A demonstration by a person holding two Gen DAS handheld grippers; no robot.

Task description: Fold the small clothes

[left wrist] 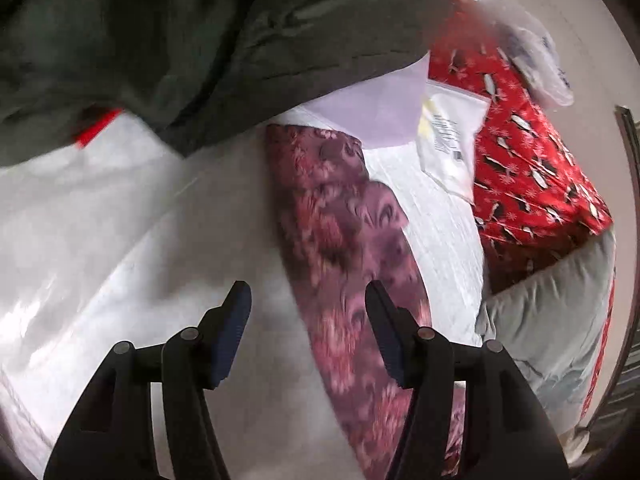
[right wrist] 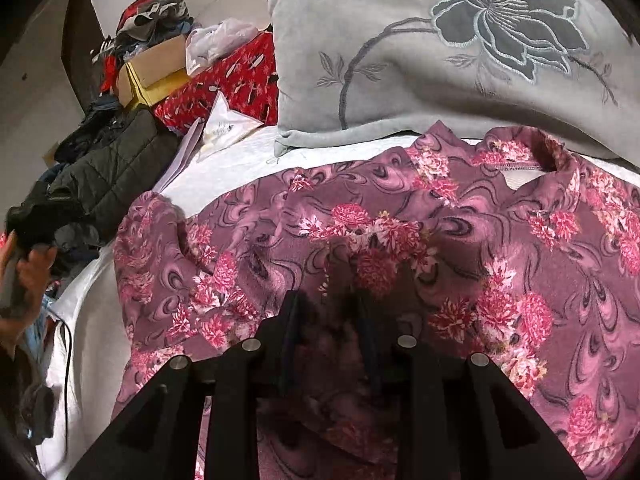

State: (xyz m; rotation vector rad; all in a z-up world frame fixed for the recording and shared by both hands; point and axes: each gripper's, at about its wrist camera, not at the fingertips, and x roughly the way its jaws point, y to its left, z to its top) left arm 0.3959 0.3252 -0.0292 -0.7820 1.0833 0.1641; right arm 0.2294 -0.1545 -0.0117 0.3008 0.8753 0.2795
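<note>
A mauve garment with pink flowers (right wrist: pixel 400 232) lies spread on a white bed sheet (right wrist: pixel 240 164), neck opening toward the pillow. My right gripper (right wrist: pixel 330 300) is right over its middle, jaws partly apart with fabric bunched between them. In the left wrist view the same garment (left wrist: pixel 344 232) shows as a long strip on the sheet (left wrist: pixel 132 240). My left gripper (left wrist: pixel 308 292) is open and empty, hovering over the garment's left edge and the sheet.
A grey flowered pillow (right wrist: pixel 440 60) lies behind the garment. A dark green jacket (left wrist: pixel 200 40) sits at the left. Red patterned fabric (left wrist: pixel 532 152), papers (left wrist: pixel 448 136), a cardboard box (right wrist: pixel 156 68) and piled clothes (right wrist: pixel 152 16) crowd the far side.
</note>
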